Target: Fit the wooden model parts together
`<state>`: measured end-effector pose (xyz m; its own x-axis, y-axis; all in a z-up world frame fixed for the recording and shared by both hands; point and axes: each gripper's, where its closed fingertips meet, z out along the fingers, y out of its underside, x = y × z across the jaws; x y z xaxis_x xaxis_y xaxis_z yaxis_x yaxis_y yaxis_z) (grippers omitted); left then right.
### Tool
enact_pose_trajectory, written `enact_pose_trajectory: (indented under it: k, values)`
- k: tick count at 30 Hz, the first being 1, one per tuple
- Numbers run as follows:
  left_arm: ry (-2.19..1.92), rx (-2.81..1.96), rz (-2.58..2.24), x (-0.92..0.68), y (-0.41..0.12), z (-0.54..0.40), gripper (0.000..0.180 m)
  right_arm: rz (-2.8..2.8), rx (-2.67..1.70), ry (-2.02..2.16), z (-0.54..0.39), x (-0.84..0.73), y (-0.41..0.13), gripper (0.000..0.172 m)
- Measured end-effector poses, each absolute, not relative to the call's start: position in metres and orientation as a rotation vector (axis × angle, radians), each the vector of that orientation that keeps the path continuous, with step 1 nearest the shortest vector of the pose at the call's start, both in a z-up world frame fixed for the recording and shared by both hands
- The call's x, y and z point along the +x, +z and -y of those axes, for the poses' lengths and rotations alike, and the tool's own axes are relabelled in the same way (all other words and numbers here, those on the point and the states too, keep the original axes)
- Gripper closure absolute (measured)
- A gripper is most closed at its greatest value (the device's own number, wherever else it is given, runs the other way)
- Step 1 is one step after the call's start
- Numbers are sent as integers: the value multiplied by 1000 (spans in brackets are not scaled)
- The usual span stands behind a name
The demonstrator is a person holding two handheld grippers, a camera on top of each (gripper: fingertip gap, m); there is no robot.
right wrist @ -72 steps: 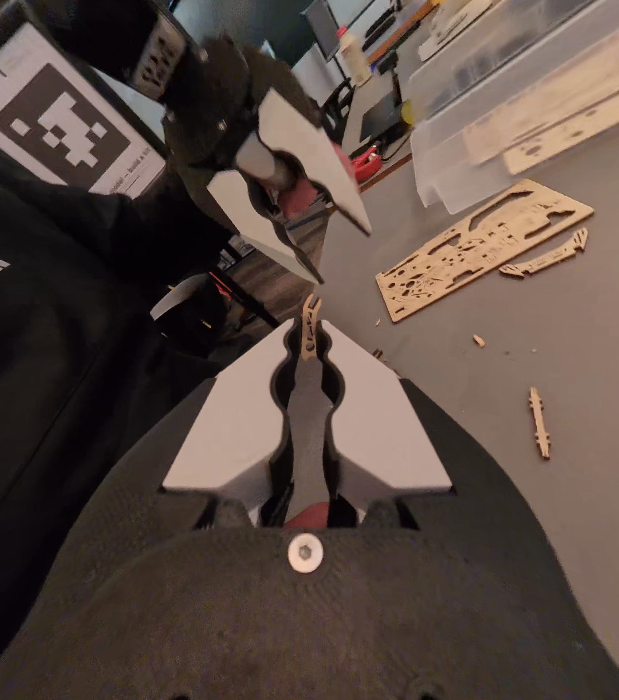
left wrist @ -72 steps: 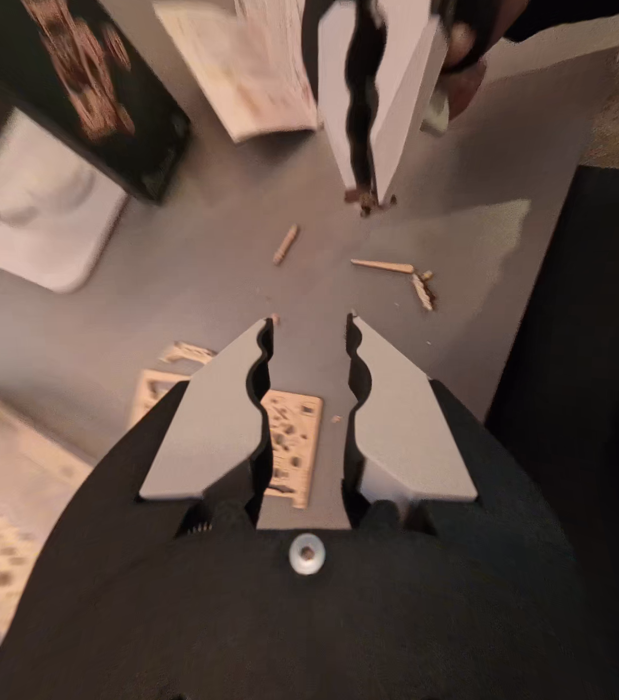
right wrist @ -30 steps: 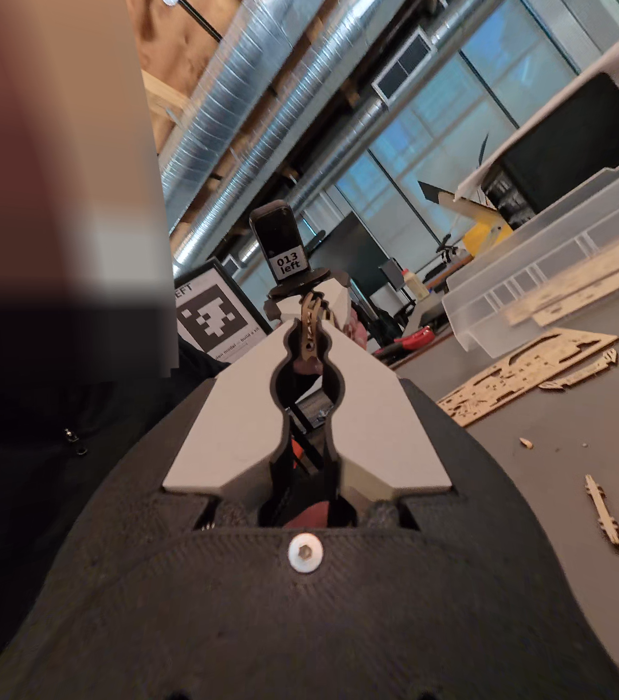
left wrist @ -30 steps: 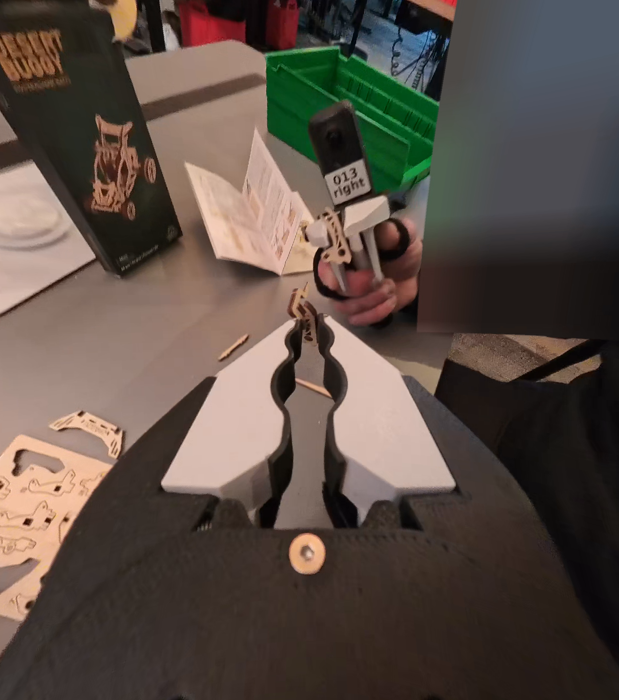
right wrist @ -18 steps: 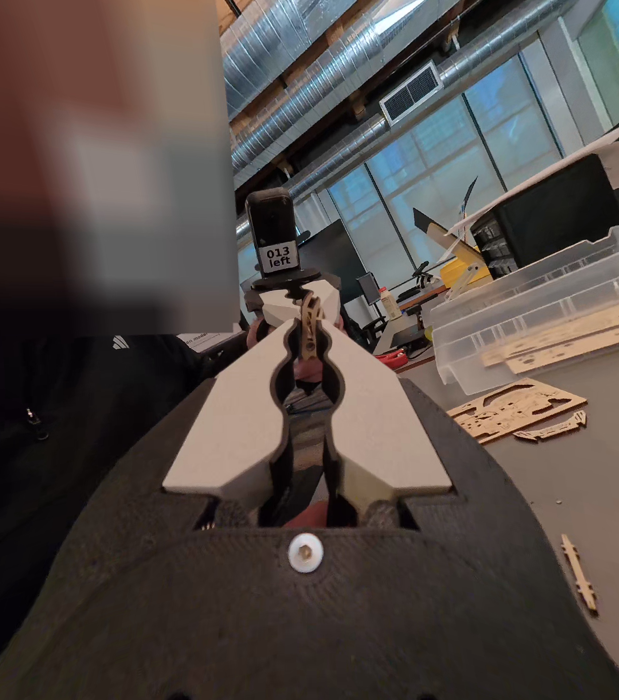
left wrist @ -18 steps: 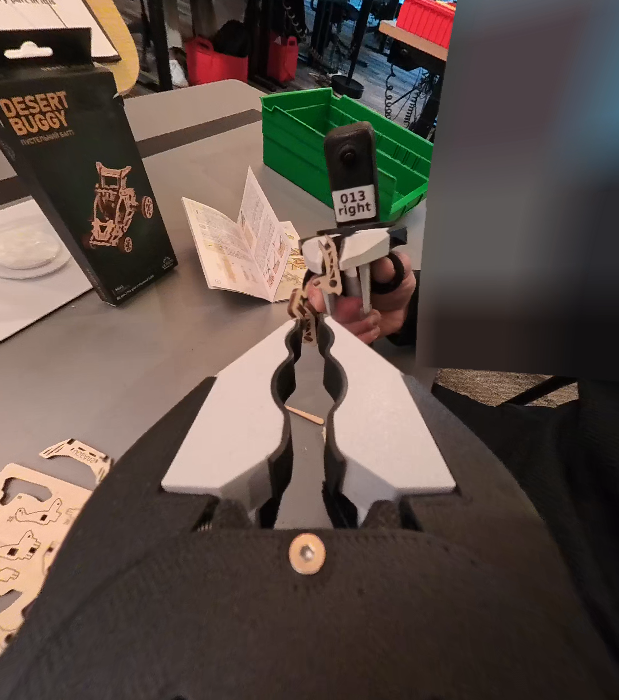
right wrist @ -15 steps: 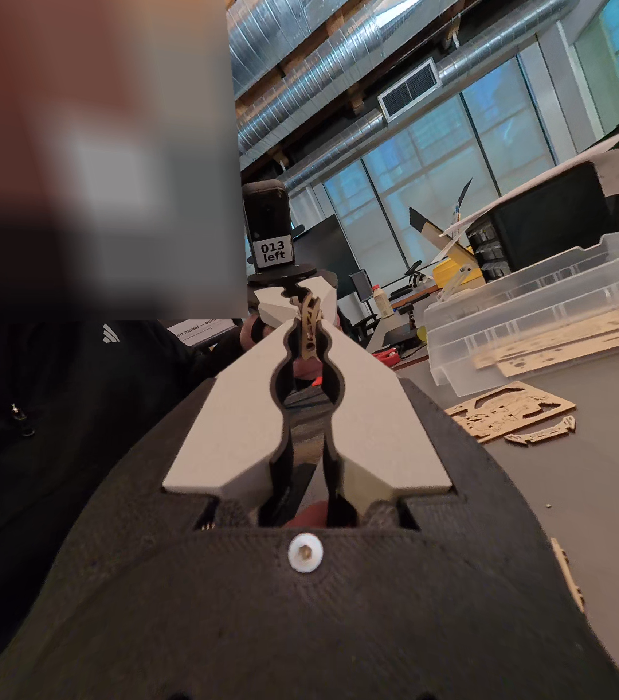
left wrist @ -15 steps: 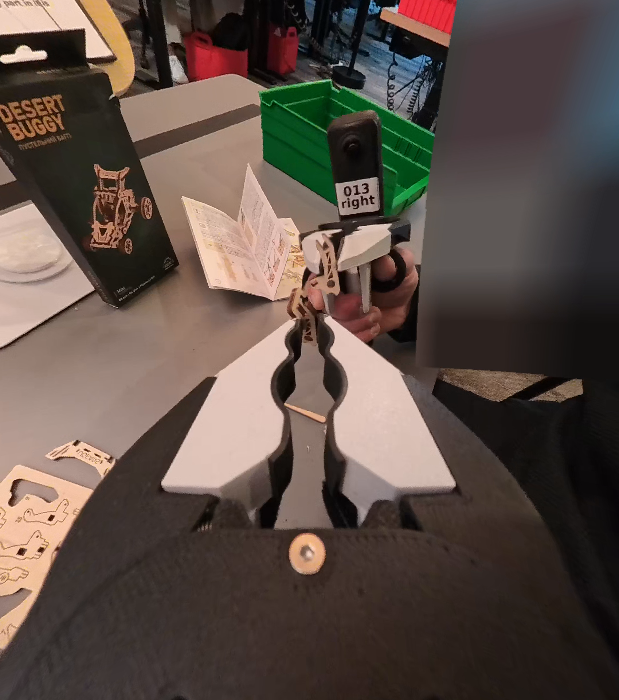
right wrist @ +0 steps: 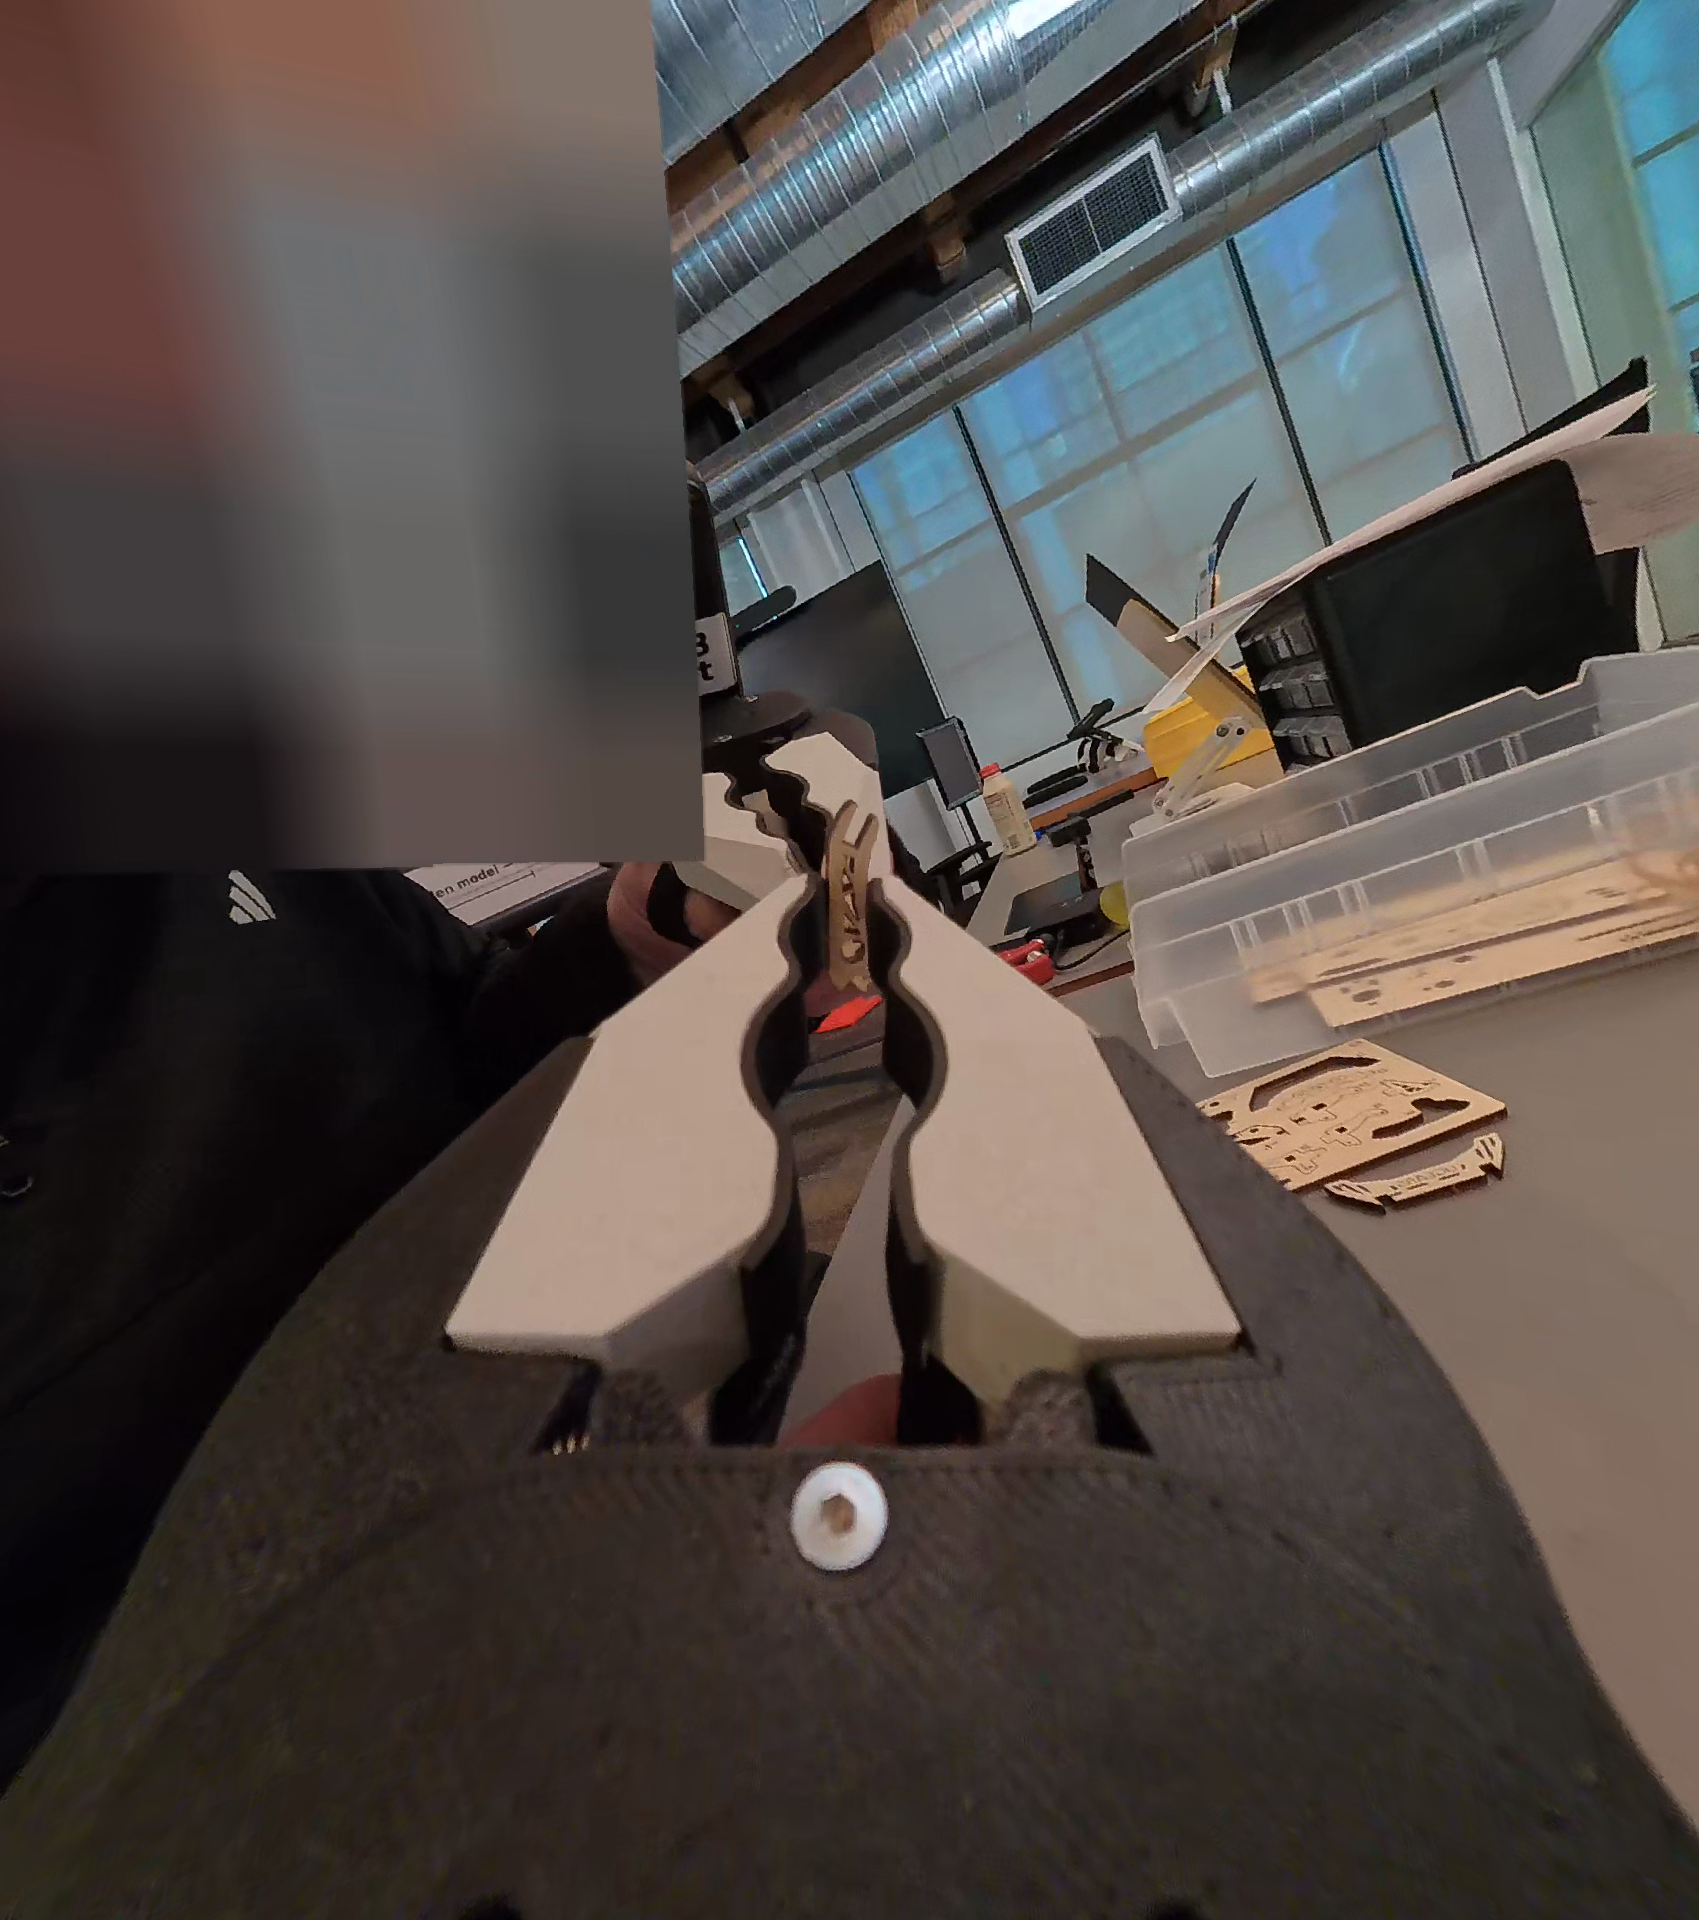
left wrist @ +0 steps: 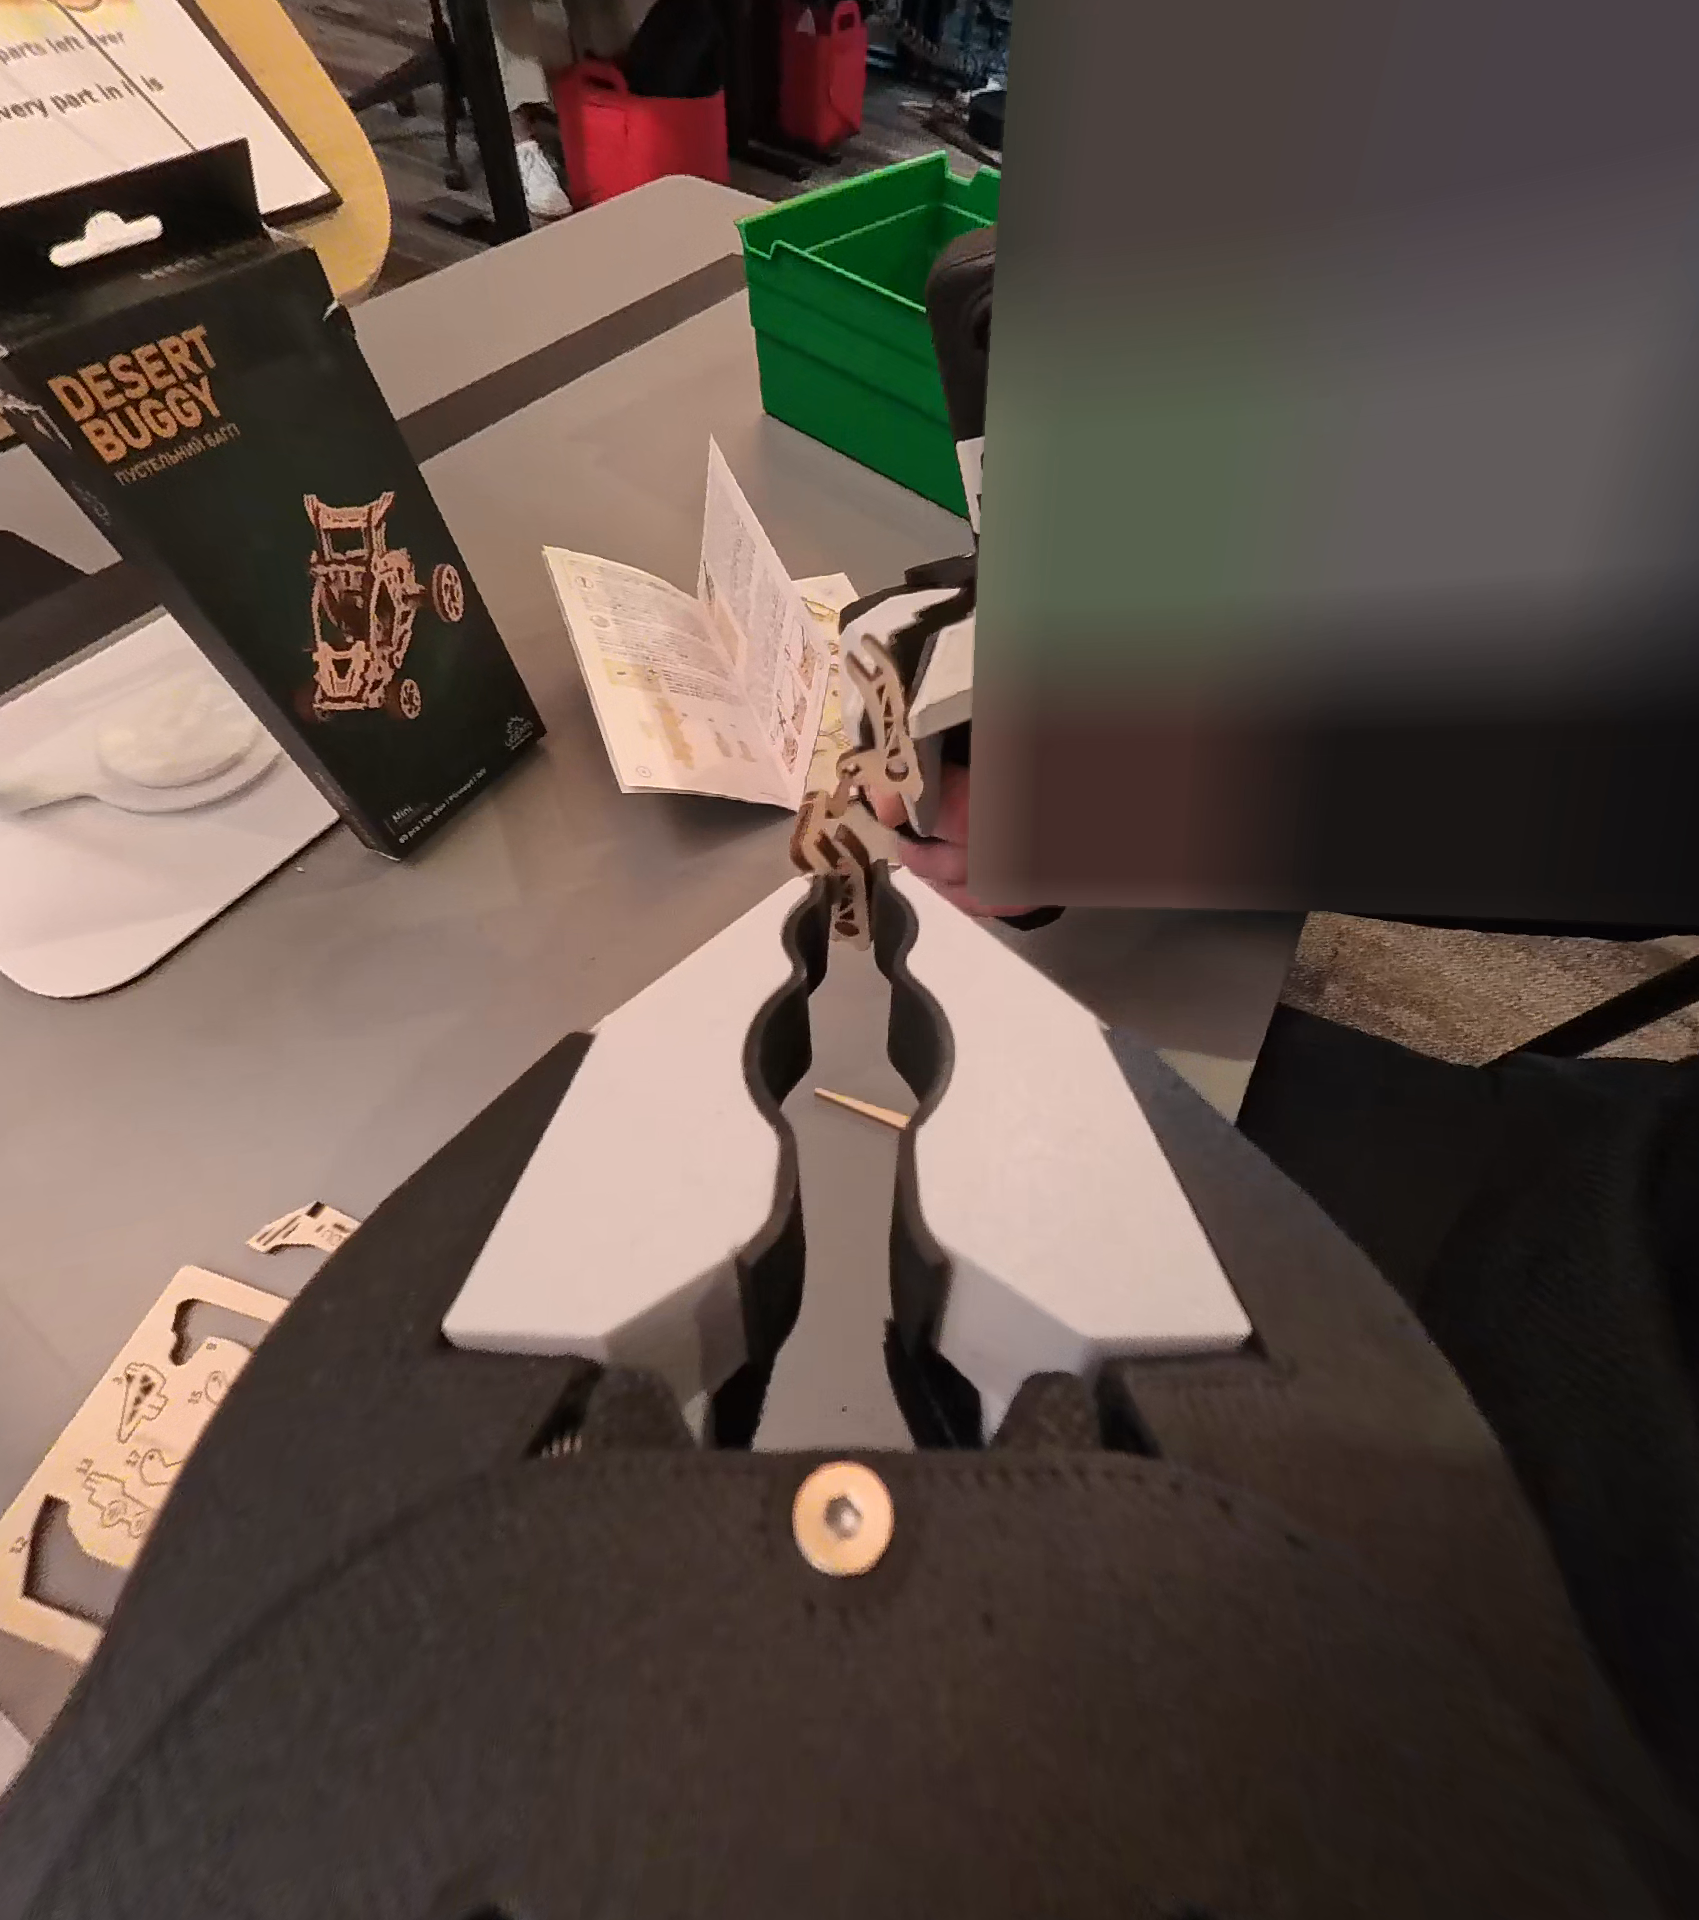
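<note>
In the left wrist view my left gripper is shut on a small flat wooden part, held upright above the grey table. Just beyond it my right gripper, partly behind a blurred patch, grips a slim slotted wooden part. The lower end of that part meets the top of the left one. In the right wrist view my right gripper is shut on the same slim part, which stands edge-on between the pads. The left gripper faces it closely.
A black model box, an open booklet, a green bin, a white mat, a cut-out wood sheet and a thin stick lie on the table. A clear plastic tray and another wood sheet lie to the right. Less than 4 cm separates the two grippers' tips. From either gripper's tips it is about 15 centimeters to the thin stick.
The left gripper, open and bare above the table 2.4 s ago, is now shut on a part. Both grippers have lifted and drawn together until the parts meet.
</note>
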<state>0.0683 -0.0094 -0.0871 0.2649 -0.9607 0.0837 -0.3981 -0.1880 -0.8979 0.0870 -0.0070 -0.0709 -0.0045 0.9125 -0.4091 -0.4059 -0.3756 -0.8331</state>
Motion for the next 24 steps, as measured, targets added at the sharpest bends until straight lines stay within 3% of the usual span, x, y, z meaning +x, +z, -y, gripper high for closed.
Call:
enact_pose_trajectory:
  k: [24]
  values:
    - [-209, -1383, -1487, 70, -93, 2, 175, 544, -1328, 1658, -2, 86, -80, 167]
